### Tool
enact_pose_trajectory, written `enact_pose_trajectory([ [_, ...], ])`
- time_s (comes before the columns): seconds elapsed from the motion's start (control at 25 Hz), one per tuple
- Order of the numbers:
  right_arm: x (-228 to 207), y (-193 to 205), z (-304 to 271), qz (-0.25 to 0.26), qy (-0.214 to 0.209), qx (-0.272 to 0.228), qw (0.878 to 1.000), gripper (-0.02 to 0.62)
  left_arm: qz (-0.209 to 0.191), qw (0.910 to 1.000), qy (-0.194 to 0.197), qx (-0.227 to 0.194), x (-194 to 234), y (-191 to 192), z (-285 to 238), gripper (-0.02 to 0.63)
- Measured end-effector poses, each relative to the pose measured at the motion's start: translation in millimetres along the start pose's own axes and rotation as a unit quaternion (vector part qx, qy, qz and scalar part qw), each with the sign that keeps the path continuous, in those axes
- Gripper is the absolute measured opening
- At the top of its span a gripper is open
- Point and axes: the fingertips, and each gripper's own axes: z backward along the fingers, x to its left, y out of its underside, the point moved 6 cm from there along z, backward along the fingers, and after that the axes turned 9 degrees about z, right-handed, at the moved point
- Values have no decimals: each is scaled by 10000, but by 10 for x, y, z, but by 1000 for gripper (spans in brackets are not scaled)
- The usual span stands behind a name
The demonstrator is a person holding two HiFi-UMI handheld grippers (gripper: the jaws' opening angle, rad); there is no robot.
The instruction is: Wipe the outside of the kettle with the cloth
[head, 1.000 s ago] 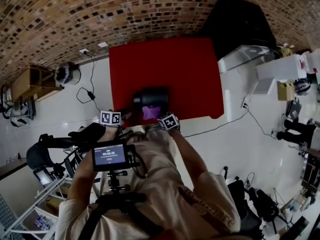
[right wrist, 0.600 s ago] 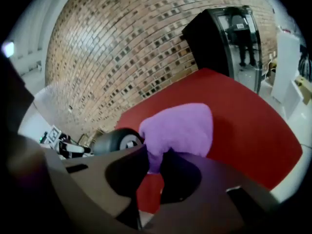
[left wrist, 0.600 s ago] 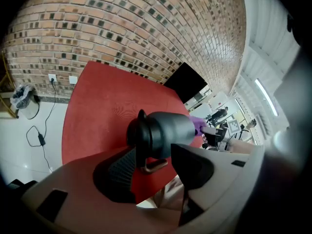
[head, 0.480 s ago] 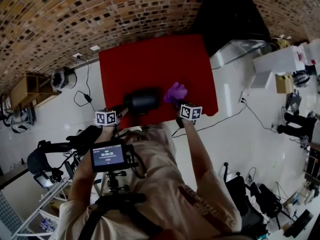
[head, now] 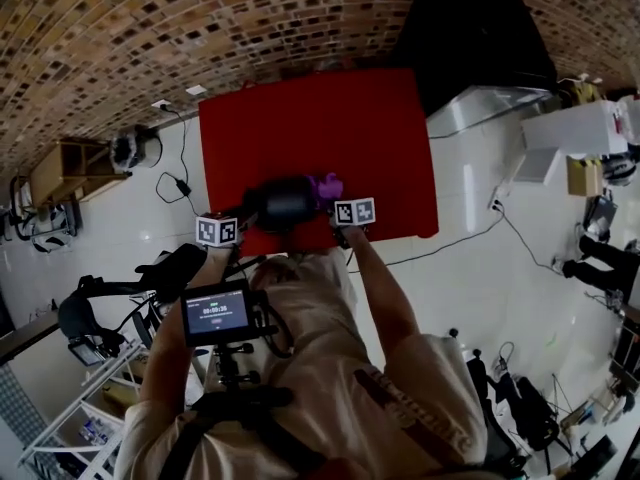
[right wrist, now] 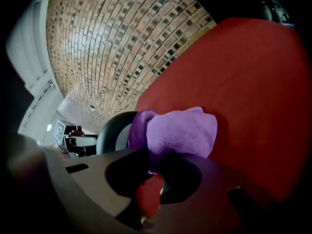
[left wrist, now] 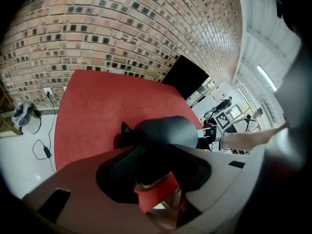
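On the red tabletop (head: pixel 300 118), close to its 6 o'clock edge in the head view: the black kettle (head: pixel 285 203). Held from 8 o'clock by the left hand-held gripper (left wrist: pixel 156 155), with jaws just drawn closer and, going by the left gripper view, clamped on the dark handle part filling the gap between them. Against the kettle's 2 o'clock flank: the purple cloth (right wrist: pixel 180 130), bunched into a soft wad and pinched at its lower fold by the right hand-held gripper (right wrist: pixel 152 164), reaching in from 4 o'clock. No other thing between those jaws.

Judged as wiping under way, with much of the outside probably left to cover.

Possible trouble from here:

Pushing too hard with the wad, and so sliding or tipping the kettle toward 9 o'clock, with little margin at the near 6 o'clock edge. Depends wholly on the left clamp staying firm.

Twisting the kettle about a grip taken on the handle alone, under sideways drag.

Losing the cloth: only a small fold pinched, so liable to be tugged loose by friction on the wall, or rolled tighter and good for just a narrow wiped band.

Knocking the two hand-held grippers together when sweeping round toward 7 o'clock, both already near each other.

Safer to press lightly, sweep in short arcs, and keep clear of the left side.
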Motion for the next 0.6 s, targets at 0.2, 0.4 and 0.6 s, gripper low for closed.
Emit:
enact_pose_trajectory([
  [0.2, -166, -4, -138, 795, 405, 895, 9920, 66, 152, 9998, -136, -80, -12, 17, 2, 158],
  [0.4, -119, -59, 16, 1672, 742, 1483, 9719, 67, 543, 9980, -81, -310, 38, 3, -2, 155],
  [0.6, -153, -113, 554, 1460, 881, 976, 9805, 68, 924, 9932, 38, -711, 32, 135, 23, 155],
])
